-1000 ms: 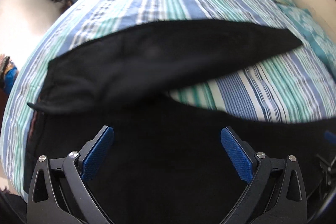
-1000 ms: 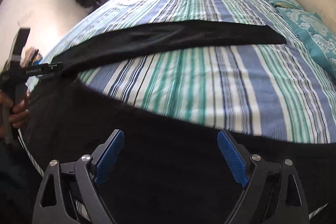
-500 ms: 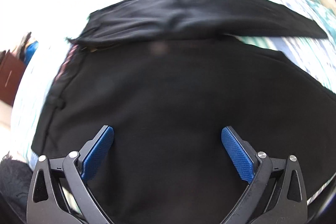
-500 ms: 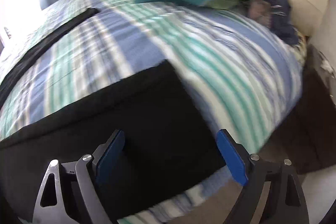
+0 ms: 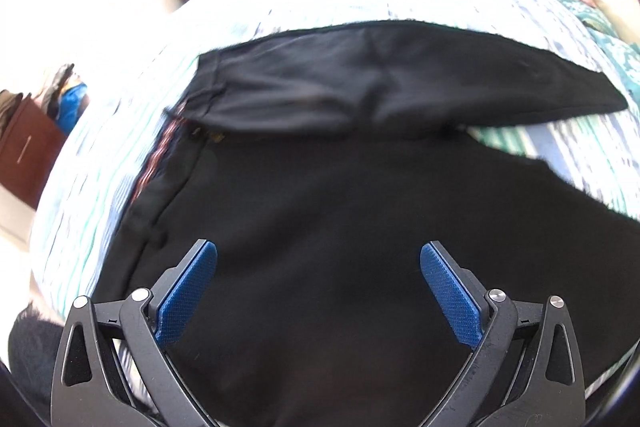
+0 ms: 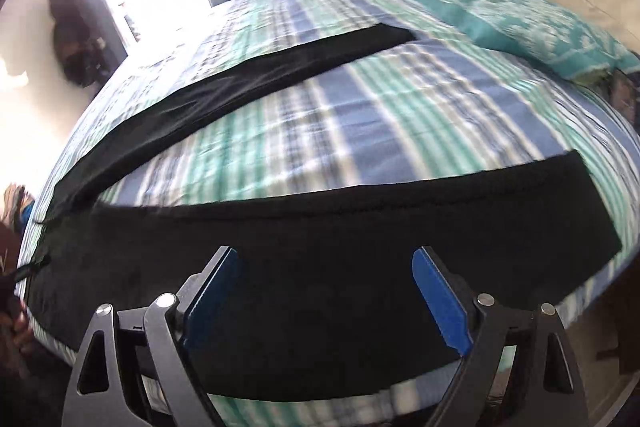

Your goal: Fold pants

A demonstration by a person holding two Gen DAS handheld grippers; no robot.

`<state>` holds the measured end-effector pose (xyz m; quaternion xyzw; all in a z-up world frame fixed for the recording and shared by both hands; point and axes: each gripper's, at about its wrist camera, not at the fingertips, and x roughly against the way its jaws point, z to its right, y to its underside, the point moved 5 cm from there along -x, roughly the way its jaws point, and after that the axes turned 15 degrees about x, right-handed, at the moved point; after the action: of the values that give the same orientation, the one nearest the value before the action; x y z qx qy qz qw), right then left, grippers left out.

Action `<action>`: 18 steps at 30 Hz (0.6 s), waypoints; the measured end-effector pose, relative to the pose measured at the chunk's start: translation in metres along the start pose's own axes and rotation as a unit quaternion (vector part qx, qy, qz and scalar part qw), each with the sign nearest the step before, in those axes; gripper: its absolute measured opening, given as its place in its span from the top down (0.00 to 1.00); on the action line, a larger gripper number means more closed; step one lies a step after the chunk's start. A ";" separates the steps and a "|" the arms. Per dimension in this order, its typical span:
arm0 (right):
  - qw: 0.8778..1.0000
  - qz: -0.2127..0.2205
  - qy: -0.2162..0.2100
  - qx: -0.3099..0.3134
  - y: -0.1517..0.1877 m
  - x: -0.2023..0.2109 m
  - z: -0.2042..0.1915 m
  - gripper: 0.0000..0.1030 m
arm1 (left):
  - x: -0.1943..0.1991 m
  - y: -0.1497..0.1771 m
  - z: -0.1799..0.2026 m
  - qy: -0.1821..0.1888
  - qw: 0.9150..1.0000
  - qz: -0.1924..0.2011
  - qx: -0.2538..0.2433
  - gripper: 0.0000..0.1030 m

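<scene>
Right tool (image 6: 324,291) swung back, pants (image 6: 360,267) across striped bed (image 6: 360,115)

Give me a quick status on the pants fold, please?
Left gripper open, right gripper open, both over fabric. Black pants spread on striped bed, legs apart, unfolded. Nothing in the way.

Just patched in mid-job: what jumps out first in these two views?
Black pants spread in a wide V across the striped bed, one leg near, one far. Both tongs, left and right, hover open above the near fabric. Teal bedding lies beyond.
</scene>
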<state>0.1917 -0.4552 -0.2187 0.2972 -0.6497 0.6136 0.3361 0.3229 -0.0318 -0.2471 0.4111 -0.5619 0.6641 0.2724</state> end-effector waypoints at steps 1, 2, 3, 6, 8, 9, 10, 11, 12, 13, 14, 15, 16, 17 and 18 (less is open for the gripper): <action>1.000 0.001 -0.012 0.017 -0.003 -0.008 -0.023 0.14 | -0.001 -0.007 0.005 0.003 1.000 0.004 0.000 0.01; 0.999 -0.001 -0.027 0.027 -0.005 -0.015 -0.044 0.14 | -0.003 -0.017 0.010 0.005 1.000 0.007 0.003 0.01; 0.999 -0.003 -0.042 0.034 -0.006 -0.021 -0.062 0.14 | -0.006 -0.028 0.019 0.007 1.000 0.010 0.006 0.01; 0.995 0.000 -0.076 0.056 -0.006 -0.028 -0.102 0.14 | -0.018 -0.062 0.035 0.006 1.000 0.022 0.013 0.01; 0.993 0.001 -0.084 0.087 -0.007 -0.030 -0.118 0.14 | -0.031 -0.081 0.044 -0.010 0.999 0.032 0.006 0.01; 0.991 0.001 -0.082 0.103 -0.009 -0.032 -0.123 0.14 | -0.038 -0.087 0.048 -0.018 0.999 0.035 0.000 0.01; 0.990 0.001 -0.081 0.115 -0.012 -0.033 -0.125 0.14 | -0.046 -0.092 0.052 -0.026 0.999 0.034 -0.004 0.01; 0.989 0.000 -0.084 0.122 -0.017 -0.036 -0.125 0.14 | -0.052 -0.098 0.056 -0.032 0.999 0.033 -0.008 0.01; 0.988 0.000 -0.089 0.124 -0.025 -0.040 -0.127 0.14 | -0.058 -0.102 0.060 -0.036 0.999 0.033 -0.011 0.01; 0.988 0.002 -0.094 0.125 -0.035 -0.045 -0.127 0.14 | -0.064 -0.107 0.062 -0.041 0.998 0.036 -0.014 0.01; 0.987 0.006 -0.099 0.127 -0.050 -0.050 -0.126 0.14 | -0.070 -0.112 0.062 -0.049 0.998 0.041 -0.012 0.01; 0.986 0.014 -0.103 0.129 -0.064 -0.055 -0.126 0.14 | -0.076 -0.118 0.060 -0.058 0.997 0.046 -0.004 0.01; 0.986 0.019 -0.105 0.131 -0.080 -0.062 -0.127 0.14 | -0.083 -0.122 0.056 -0.065 0.997 0.047 0.007 0.01; 0.986 0.022 -0.102 0.133 -0.095 -0.069 -0.128 0.14 | -0.092 -0.125 0.050 -0.071 0.996 0.043 0.020 0.01; 0.985 0.027 -0.101 0.135 -0.112 -0.077 -0.129 0.14 | -0.104 -0.128 0.044 -0.080 0.996 0.033 0.033 0.01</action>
<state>0.3364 -0.3362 -0.2114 0.3827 -0.5995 0.6711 0.2093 0.4918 -0.0362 -0.2676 0.4530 -0.5733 0.6556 0.1906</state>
